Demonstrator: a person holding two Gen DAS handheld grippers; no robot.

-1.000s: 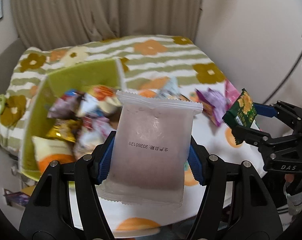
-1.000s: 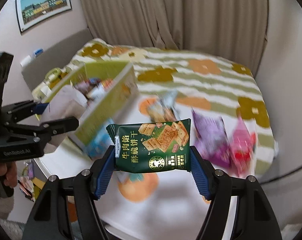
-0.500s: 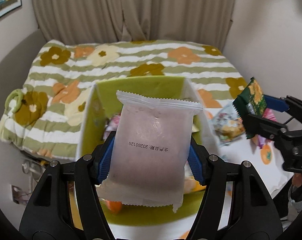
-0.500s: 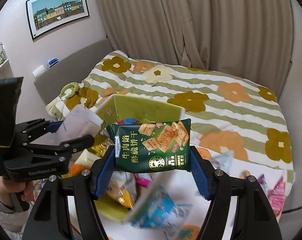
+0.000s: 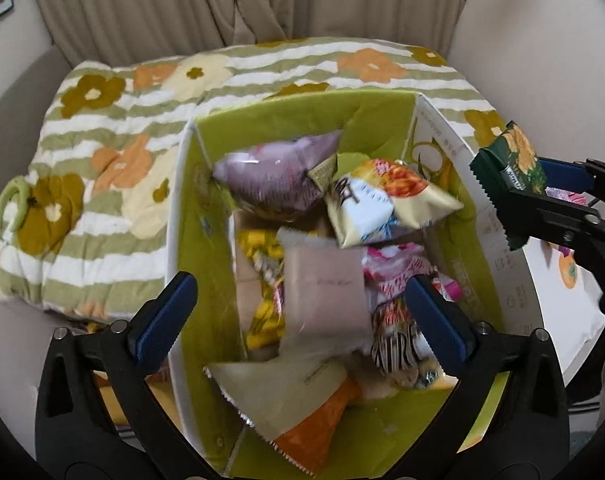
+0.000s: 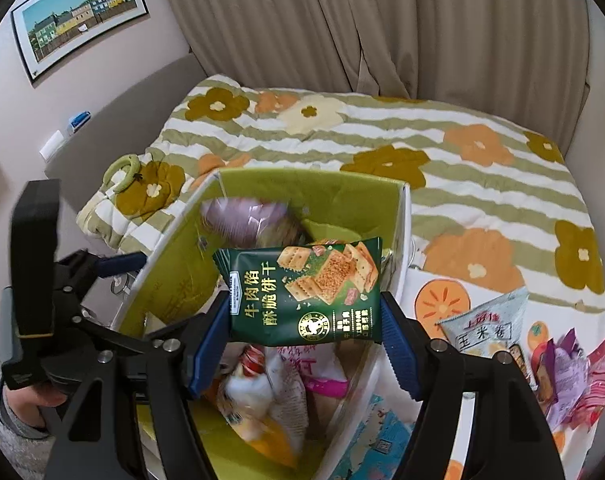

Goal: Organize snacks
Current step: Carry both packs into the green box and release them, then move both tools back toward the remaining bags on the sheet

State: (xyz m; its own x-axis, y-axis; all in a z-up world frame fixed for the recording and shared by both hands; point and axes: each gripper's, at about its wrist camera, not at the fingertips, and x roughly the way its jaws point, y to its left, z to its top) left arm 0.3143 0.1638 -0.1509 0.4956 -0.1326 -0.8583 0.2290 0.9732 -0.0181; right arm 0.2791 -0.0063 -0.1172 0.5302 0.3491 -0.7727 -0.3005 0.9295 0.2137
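My left gripper (image 5: 298, 292) hovers over the green box (image 5: 302, 108), its jaws opening wide. The pale pink packet (image 5: 322, 292) lies blurred below and between the blue pads, touching neither, among the several snack bags in the box. My right gripper (image 6: 302, 320) is shut on a dark green cracker packet (image 6: 302, 292) and holds it above the box (image 6: 302, 196). In the left wrist view that packet (image 5: 510, 164) and gripper (image 5: 542, 200) hang at the box's right rim. The left gripper (image 6: 102, 272) shows at the left in the right wrist view.
The box stands on a white cloth with orange fruit prints (image 6: 442, 304), beside a striped floral quilt (image 6: 462, 136). Loose snack bags (image 6: 486, 328) and purple and pink packets (image 6: 574, 368) lie to the right of the box. A hand (image 6: 30, 400) grips the left tool.
The left jaws have sprung wide and let go of the pale pink packet, which has dropped into the box. Both grippers have come over the box; the right still holds the green packet.
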